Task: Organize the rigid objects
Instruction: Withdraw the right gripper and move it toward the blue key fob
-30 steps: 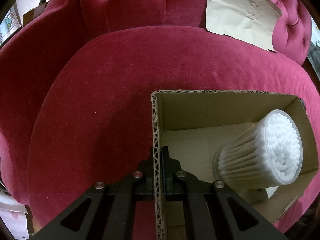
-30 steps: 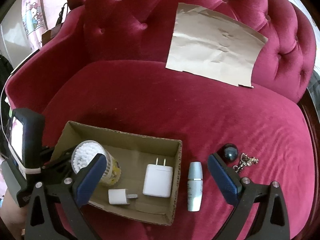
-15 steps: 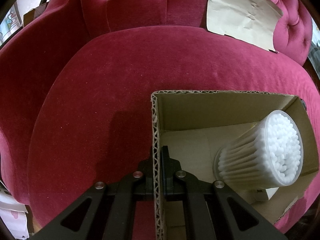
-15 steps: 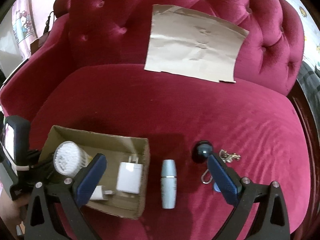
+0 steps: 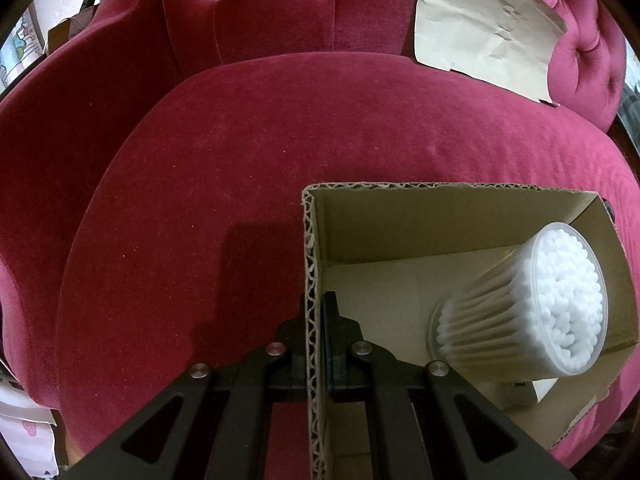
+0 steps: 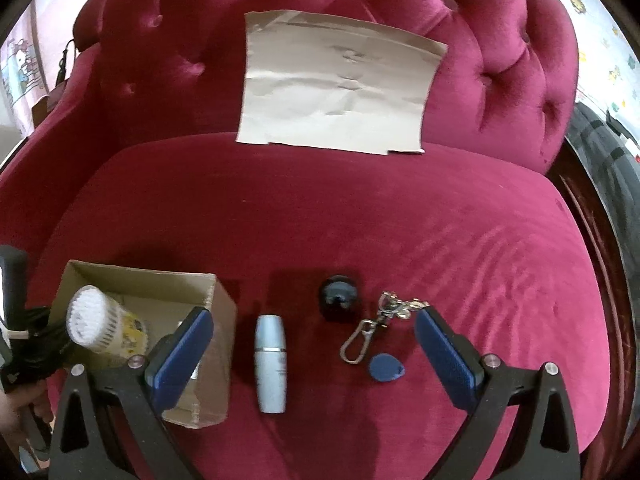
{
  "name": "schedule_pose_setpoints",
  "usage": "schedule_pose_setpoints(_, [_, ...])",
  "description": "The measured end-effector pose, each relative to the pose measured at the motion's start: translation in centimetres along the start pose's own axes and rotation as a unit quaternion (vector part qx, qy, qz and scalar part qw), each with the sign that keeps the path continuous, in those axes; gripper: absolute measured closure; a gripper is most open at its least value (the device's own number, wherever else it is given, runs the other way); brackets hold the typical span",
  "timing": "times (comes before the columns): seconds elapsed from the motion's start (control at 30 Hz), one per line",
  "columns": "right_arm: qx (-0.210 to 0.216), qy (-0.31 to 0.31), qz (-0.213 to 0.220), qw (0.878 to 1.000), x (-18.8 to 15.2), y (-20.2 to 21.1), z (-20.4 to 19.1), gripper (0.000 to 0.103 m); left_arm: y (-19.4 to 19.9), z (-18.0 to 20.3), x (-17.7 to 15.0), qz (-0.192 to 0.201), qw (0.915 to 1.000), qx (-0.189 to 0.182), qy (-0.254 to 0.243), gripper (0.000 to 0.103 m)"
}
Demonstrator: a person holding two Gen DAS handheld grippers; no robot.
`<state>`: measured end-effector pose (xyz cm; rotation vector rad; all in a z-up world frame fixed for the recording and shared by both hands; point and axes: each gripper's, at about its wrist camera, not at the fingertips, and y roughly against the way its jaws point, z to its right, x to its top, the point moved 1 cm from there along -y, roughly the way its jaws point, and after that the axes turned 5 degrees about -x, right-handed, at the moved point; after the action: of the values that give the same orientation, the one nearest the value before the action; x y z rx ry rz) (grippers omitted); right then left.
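A cardboard box (image 5: 440, 204) sits on the red sofa seat; it also shows in the right wrist view (image 6: 218, 344). My left gripper (image 5: 316, 320) is shut on the box's left wall. A clear tub of cotton swabs (image 5: 536, 304) leans inside the box and shows in the right wrist view (image 6: 92, 320). My right gripper (image 6: 312, 344) is open and empty above the seat. Between its fingers lie a silver-blue tube (image 6: 271, 362), a dark round object (image 6: 337, 300) and a key clip with a blue tag (image 6: 378, 340).
A sheet of brown paper (image 6: 336, 88) leans on the tufted sofa back (image 6: 500, 60). The sofa's left arm (image 5: 60, 140) rises beside the box. Dark wood trim (image 6: 592, 216) edges the seat on the right.
My right gripper has swung right: the box has slid to the left of its view, and the tube, round object and key clip now lie between its fingers. The left gripper keeps its hold.
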<state>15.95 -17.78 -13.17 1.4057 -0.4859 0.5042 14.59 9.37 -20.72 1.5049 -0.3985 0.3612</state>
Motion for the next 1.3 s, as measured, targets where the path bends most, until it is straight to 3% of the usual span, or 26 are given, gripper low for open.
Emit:
schedule_pose_setpoints(0.6, [-0.033, -0.01, -0.035, 0.999, -2.8, -3.2, 4.5, 0.0, 0.0, -0.1, 0.0, 0.0, 1.0, 0.001, 0.0, 0.099])
schedule_pose_setpoints(1.3, [-0.036, -0.004, -0.085, 0.996, -6.1, -8.2, 5.8, 0.0, 0.0, -0.1, 0.0, 0.0, 1.0, 0.001, -0.001, 0.099])
